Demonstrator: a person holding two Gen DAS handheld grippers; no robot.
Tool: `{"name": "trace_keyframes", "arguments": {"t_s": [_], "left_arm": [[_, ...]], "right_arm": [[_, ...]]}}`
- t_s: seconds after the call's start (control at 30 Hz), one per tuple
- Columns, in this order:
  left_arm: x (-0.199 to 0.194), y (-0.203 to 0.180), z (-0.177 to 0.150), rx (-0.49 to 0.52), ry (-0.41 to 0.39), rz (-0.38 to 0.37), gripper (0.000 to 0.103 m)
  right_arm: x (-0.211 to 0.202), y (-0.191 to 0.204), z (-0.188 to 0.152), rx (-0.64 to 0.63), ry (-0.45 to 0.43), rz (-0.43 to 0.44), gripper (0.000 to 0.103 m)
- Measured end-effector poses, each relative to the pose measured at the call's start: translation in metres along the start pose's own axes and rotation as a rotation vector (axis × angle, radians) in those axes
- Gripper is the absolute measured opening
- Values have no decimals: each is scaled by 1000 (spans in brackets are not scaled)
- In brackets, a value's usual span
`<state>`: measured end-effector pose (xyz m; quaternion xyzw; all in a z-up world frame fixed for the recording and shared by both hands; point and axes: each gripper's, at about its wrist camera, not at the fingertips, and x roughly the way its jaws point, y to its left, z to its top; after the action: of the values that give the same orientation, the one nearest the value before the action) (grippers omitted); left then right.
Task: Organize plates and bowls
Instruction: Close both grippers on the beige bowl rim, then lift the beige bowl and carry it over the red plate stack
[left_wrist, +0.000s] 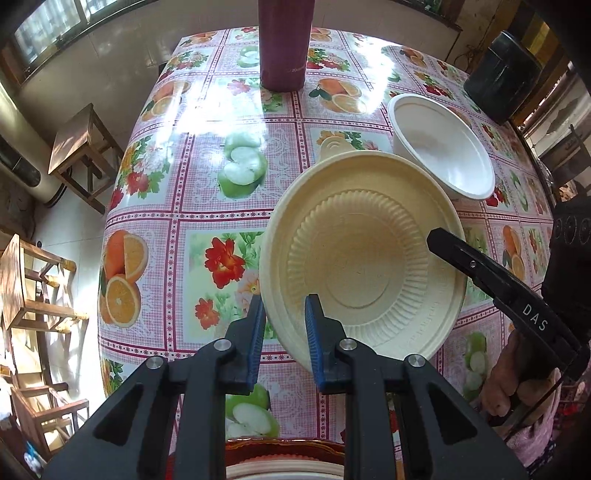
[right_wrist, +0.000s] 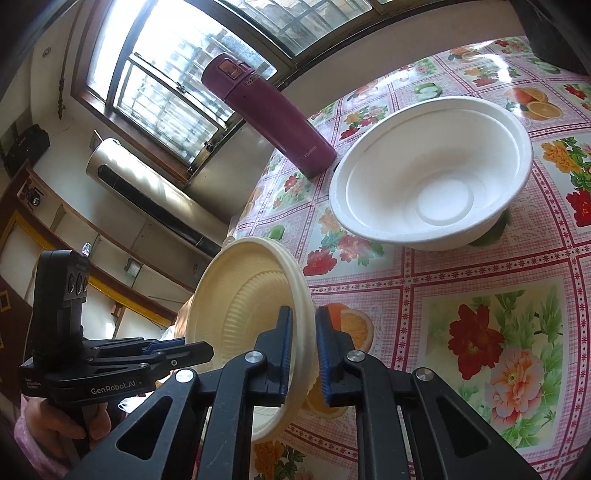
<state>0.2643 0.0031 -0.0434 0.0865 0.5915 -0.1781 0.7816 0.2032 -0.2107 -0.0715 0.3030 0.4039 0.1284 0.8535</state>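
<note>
Both my claws pinch the cream plate: left claw and right claw on opposite rims, near the white bowl.

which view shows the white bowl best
The right wrist view: the white bowl sits whole and large, its inside and base ring plain. The left wrist view shows the same bowl smaller, its near edge hidden behind the cream plate.
</note>
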Motion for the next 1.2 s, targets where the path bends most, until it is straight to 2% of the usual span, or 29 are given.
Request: {"name": "trace_keyframes", "arguments": {"t_s": [0.23, 0.43, 0.6, 0.9, 1.07, 1.2], "left_arm": [[-54, -1, -28, 20, -76, 4, 19], [-105, 0, -75, 48, -143, 29, 19], [-127, 9, -119, 39, -160, 51, 19], [-118, 27, -181, -5, -103, 41, 19], [-100, 33, -197, -33, -60, 21, 19], [-89, 37, -202, -49, -40, 3, 19]], "right_arm": [[-42, 29, -17, -18, -56, 86, 13], [-79, 68, -42, -73, -81, 139, 13], [-97, 103, -73, -143, -62, 163, 13], [-88, 130, -127, -229, 26, 143, 13], [-70, 128, -146, -237, 82, 116, 13], [-61, 125, -152, -246, 94, 95, 13]]}}
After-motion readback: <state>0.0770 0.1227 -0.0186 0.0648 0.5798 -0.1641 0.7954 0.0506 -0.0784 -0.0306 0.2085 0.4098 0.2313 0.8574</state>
